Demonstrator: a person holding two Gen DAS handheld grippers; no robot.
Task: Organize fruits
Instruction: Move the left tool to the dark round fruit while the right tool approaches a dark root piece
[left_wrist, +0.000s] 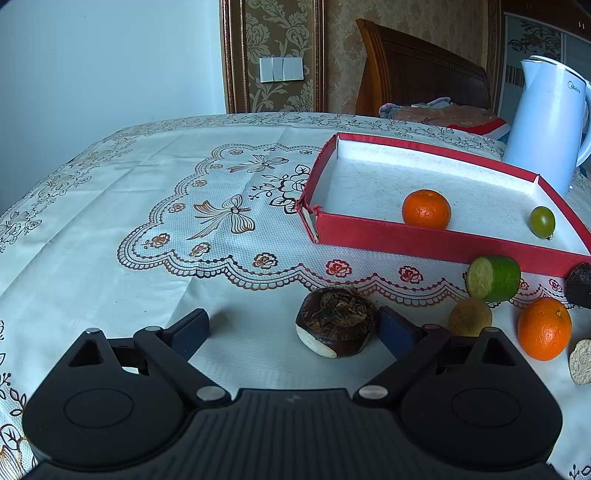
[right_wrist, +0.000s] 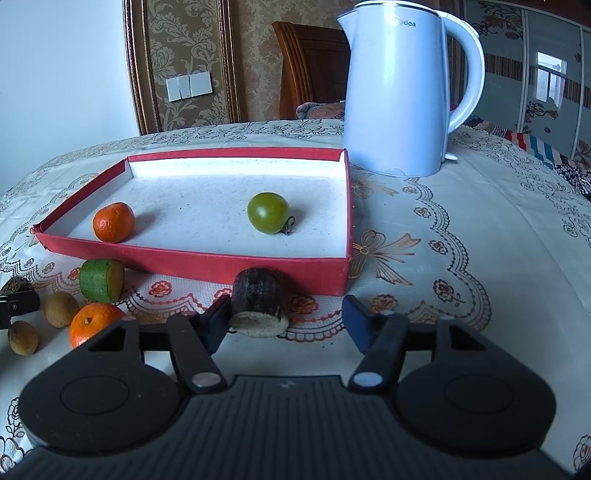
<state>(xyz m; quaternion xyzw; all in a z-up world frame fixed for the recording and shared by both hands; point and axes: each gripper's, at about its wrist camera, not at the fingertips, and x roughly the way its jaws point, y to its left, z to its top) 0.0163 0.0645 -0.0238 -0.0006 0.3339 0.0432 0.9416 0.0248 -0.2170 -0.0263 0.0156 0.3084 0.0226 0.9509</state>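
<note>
A red tray (left_wrist: 443, 243) (right_wrist: 221, 264) holds an orange (left_wrist: 426, 209) (right_wrist: 113, 222) and a green tomato (left_wrist: 542, 221) (right_wrist: 268, 213). My left gripper (left_wrist: 293, 328) is open low over the cloth, with a dark brown husked fruit piece (left_wrist: 336, 321) between its fingers, close to the right one. My right gripper (right_wrist: 288, 323) is open in front of the tray. A dark cut fruit chunk (right_wrist: 260, 306) stands between its fingers against the left one, with a gap to the right one.
On the cloth before the tray lie a cut green piece (left_wrist: 493, 277) (right_wrist: 101, 279), a second orange (left_wrist: 544, 328) (right_wrist: 94, 321) and small brown round fruits (left_wrist: 470, 317) (right_wrist: 61, 309). A white kettle (left_wrist: 546, 125) (right_wrist: 399, 92) stands behind the tray.
</note>
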